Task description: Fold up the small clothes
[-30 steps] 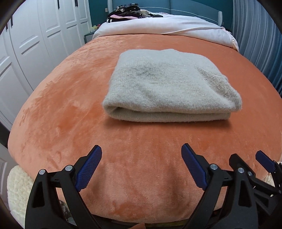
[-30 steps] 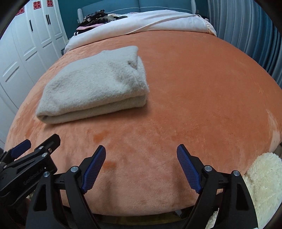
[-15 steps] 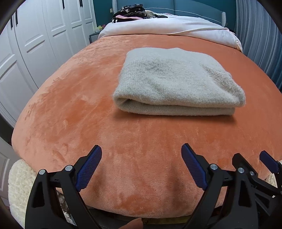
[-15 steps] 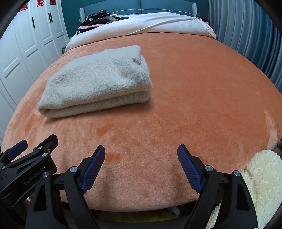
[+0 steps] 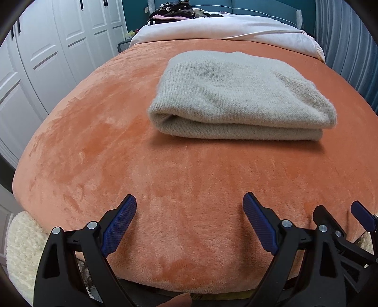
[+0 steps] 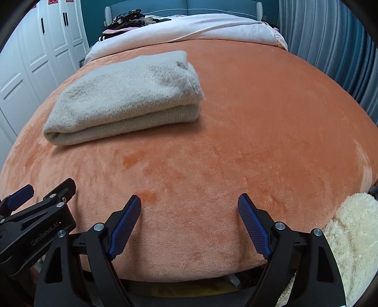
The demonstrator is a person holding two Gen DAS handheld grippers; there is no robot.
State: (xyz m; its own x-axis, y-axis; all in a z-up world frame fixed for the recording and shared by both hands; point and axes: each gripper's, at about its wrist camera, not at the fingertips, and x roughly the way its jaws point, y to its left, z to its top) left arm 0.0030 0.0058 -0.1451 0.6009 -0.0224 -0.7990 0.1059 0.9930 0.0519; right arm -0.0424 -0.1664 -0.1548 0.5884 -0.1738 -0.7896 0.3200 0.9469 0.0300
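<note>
Left wrist view is mostly bed (image 5: 94, 146), covered in a fuzzy orange blanket (image 5: 189, 179) that runs right up to a pale pink duvet (image 5: 224, 28) bunched near the headboard. White wardrobe doors (image 5: 47, 54) fill the left side, blue curtains (image 5: 342, 35) the right, and there's a dark heap of clothes (image 5: 172, 9) way back on the duvet. A cream fluffy rug (image 5: 21, 248) peeks out below the bed's near corner.

The thing that matters: a grey-beige knit sweater (image 5: 236, 94), folded up into a neat thick rectangle, lying flat on the blanket around the middle of the bed. From the right wrist view the same sweater (image 6: 127, 99) sits off to the left and further up the bed, well apart from both grippers.

Left gripper (image 5: 189, 222) hangs over the near edge of the bed, blue pads spread wide, nothing between them, just blanket underneath. Right gripper (image 6: 189, 224) is the same deal, fingers apart and empty, parked just beside the left one, whose black frame pokes into the bottom left corner of its view.
</note>
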